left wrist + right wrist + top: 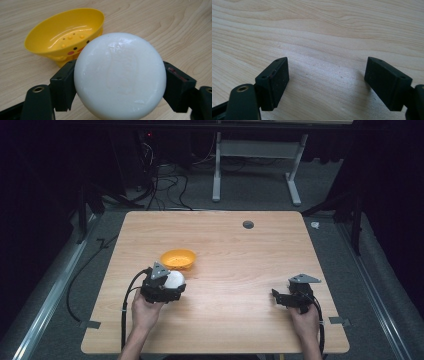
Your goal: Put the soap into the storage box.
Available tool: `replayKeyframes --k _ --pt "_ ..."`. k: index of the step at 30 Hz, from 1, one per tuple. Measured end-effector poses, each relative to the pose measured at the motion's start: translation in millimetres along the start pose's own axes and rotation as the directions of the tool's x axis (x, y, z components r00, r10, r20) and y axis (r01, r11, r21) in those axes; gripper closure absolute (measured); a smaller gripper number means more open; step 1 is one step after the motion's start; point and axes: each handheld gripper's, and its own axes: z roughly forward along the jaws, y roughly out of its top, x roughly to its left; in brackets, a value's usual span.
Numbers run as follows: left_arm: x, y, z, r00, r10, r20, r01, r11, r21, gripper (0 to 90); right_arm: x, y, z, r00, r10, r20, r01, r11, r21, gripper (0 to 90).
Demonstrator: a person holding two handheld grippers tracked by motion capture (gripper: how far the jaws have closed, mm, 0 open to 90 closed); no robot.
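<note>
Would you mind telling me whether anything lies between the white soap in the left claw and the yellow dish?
Nothing visible does: the soap, clamped in the left claw, faces the yellow dish across bare table.

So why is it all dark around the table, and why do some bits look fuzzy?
High view: light falls on the wooden table alone, so the floor and edges go black. Left gripper view: the white soap in the left claw and the yellow soap dish gleam with glare spots. Right gripper view: the open right claw casts soft shadows, and its near parts blur.
</note>
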Motion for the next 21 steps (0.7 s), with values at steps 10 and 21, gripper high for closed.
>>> replayKeyframes --k 10,21 --pt "11.7 15.2 -6.8 0.9996 0.003 -0.030 -0.003 0.9996 -0.027 25.0 0.0 0.0 0.0 1.0000 0.000 -0.001 0.000 1.000 0.000 20.6" --pt "23.8 30.4 -10.3 0.9995 -0.011 -0.031 0.009 0.9990 -0.045 25.0 -0.1 0.0 0.0 1.0000 -0.001 -0.001 0.001 1.000 0.000 20.6"
